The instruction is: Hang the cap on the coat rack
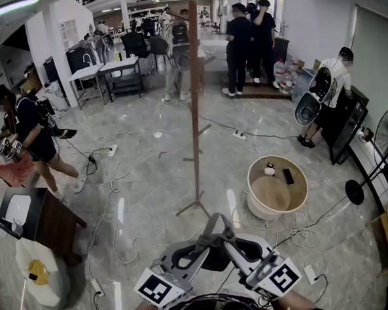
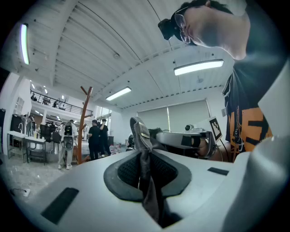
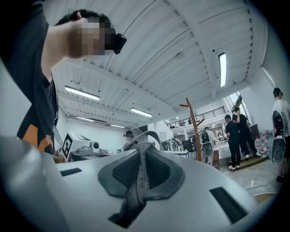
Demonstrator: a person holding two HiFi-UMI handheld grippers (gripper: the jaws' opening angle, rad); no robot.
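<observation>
Across the marble floor (image 1: 137, 187) the coat rack (image 1: 194, 105) stands well ahead; the left hand-held gripper (image 2: 146, 181) and right hand-held gripper (image 3: 138, 181), both clamped on the cap (image 2: 139, 132), must next carry it to a peg.

The cap (image 1: 216, 223) is lifted by its grey strap, low in front of you. The brown wooden coat rack (image 1: 195, 105) stands upright on the floor beyond it.

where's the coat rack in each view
Head view: the coat rack stands upper centre, on the floor ahead.
Left gripper view: left of centre, a brown forked pole.
Right gripper view: right of centre.
Shared landmark: the two people in black just right of it in every view.
</observation>
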